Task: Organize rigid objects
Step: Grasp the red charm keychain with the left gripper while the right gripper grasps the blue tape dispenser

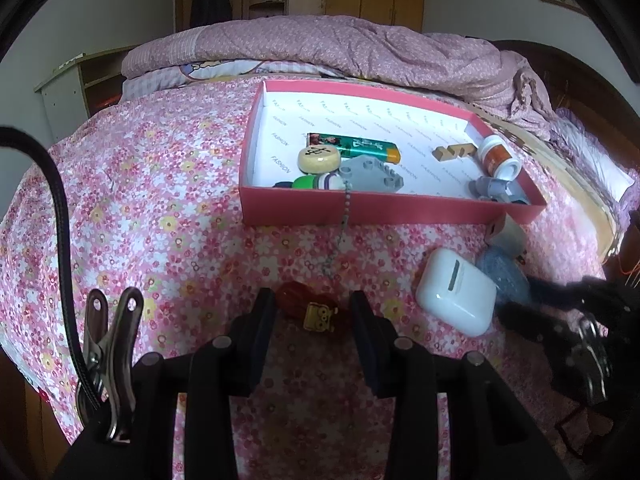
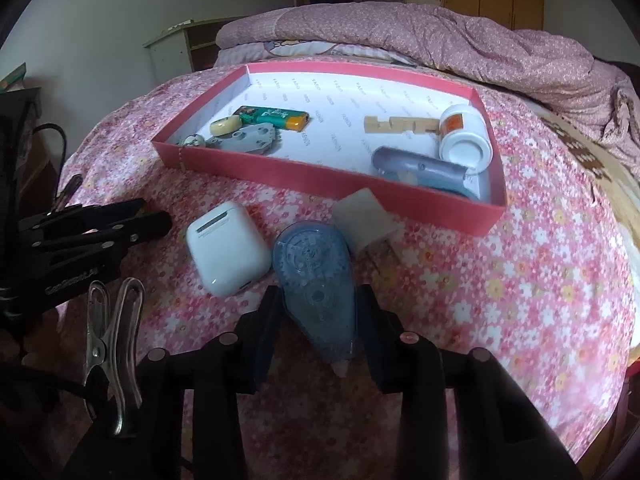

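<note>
Right up close in the right wrist view, the right gripper [image 2: 320,316] has its two black fingers on either side of a blue translucent correction tape dispenser [image 2: 316,280], pads touching its flanks, so it is gripping that dispenser on the flowered bedspread [image 2: 500,280]. Just beside the dispenser on its left sits a white earbud case [image 2: 226,248], and just beyond it a small beige block [image 2: 366,216] lies against the outer wall of the pink box [image 2: 320,184]. Over to the left wrist view now: the left gripper [image 1: 312,320] has its fingers standing apart on either side of a dark red trinket with a small yellow charm [image 1: 316,314], and neither pad is visibly pressing on it, so that one reads as open around the trinket. Both grippers point slantwise down at the bed. A bead chain [image 1: 340,232] trails over the box's near wall onto the bedspread, straight ahead of the left gripper. Inside the box: a green and orange lighter [image 1: 356,146], a round wooden game piece [image 1: 319,158], a grey toothed part [image 1: 372,174], a pale wooden block piece [image 1: 454,151], and a white bottle with an orange label [image 1: 498,158] lying on its side at the right end. A rumpled pink quilt [image 1: 360,48] is heaped behind the box.
</note>
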A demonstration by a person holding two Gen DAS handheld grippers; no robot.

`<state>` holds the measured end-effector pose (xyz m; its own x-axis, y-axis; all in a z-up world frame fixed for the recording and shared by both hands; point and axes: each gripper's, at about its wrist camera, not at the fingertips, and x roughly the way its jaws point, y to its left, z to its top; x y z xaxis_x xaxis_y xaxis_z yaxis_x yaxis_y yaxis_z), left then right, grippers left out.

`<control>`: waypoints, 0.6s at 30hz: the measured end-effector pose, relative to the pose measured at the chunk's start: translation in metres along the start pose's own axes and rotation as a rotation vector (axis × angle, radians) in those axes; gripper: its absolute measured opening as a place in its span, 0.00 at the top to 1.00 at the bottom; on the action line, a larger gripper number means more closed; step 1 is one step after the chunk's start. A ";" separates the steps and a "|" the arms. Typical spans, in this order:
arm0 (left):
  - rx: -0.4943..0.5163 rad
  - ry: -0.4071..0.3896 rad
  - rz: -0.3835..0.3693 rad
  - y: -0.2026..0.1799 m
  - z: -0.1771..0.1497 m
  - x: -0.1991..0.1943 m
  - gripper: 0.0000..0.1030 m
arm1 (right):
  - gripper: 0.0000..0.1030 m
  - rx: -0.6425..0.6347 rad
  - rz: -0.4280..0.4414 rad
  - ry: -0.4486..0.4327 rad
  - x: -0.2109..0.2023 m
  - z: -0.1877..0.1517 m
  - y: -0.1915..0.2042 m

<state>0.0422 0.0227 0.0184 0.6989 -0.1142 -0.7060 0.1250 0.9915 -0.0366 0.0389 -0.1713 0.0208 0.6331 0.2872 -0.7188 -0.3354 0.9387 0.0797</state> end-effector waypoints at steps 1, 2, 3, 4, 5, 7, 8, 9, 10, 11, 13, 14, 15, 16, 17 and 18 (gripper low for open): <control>0.000 -0.001 -0.001 0.000 0.000 0.000 0.61 | 0.62 0.002 0.006 0.002 -0.002 -0.002 0.001; -0.002 -0.001 -0.003 0.001 0.000 0.000 0.61 | 0.62 0.003 0.013 0.004 -0.003 -0.005 0.002; -0.003 -0.002 -0.005 0.001 0.000 0.000 0.61 | 0.62 0.003 0.021 0.007 -0.005 -0.007 0.003; -0.004 -0.002 -0.006 0.001 0.000 0.000 0.61 | 0.62 0.002 0.025 0.008 -0.005 -0.008 0.004; -0.004 -0.003 -0.006 0.001 -0.001 0.000 0.61 | 0.62 0.000 0.023 0.008 -0.006 -0.009 0.005; -0.002 -0.005 -0.004 0.000 -0.001 -0.001 0.61 | 0.62 -0.003 0.016 0.009 -0.004 -0.008 0.006; 0.000 -0.006 -0.003 0.000 -0.001 -0.001 0.61 | 0.62 -0.002 0.014 0.008 -0.003 -0.007 0.006; -0.001 -0.006 -0.005 0.000 -0.001 -0.001 0.61 | 0.62 -0.001 0.014 0.006 -0.003 -0.006 0.006; -0.002 -0.006 -0.006 0.001 -0.001 -0.001 0.61 | 0.62 -0.003 0.014 0.004 -0.002 -0.006 0.006; -0.003 -0.006 -0.006 0.000 -0.002 -0.001 0.61 | 0.62 -0.007 0.013 0.001 -0.001 -0.006 0.007; -0.002 -0.005 -0.005 0.000 -0.002 -0.001 0.61 | 0.62 -0.018 0.011 -0.004 -0.002 -0.007 0.007; 0.000 -0.003 -0.004 0.000 -0.001 -0.001 0.61 | 0.62 -0.021 0.011 -0.005 -0.002 -0.007 0.008; 0.003 0.001 -0.002 0.000 -0.001 -0.001 0.61 | 0.62 -0.021 0.012 -0.006 -0.002 -0.007 0.008; 0.005 0.003 -0.001 -0.001 0.000 -0.001 0.61 | 0.62 -0.020 0.013 -0.008 -0.002 -0.007 0.008; 0.006 0.004 -0.001 -0.001 0.000 -0.001 0.61 | 0.62 -0.019 0.015 -0.009 -0.002 -0.007 0.007; 0.008 0.003 -0.001 -0.001 0.000 -0.001 0.61 | 0.63 -0.017 0.018 -0.012 -0.002 -0.008 0.007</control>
<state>0.0414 0.0221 0.0185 0.6964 -0.1154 -0.7083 0.1316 0.9908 -0.0321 0.0299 -0.1672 0.0176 0.6348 0.3066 -0.7093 -0.3585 0.9300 0.0811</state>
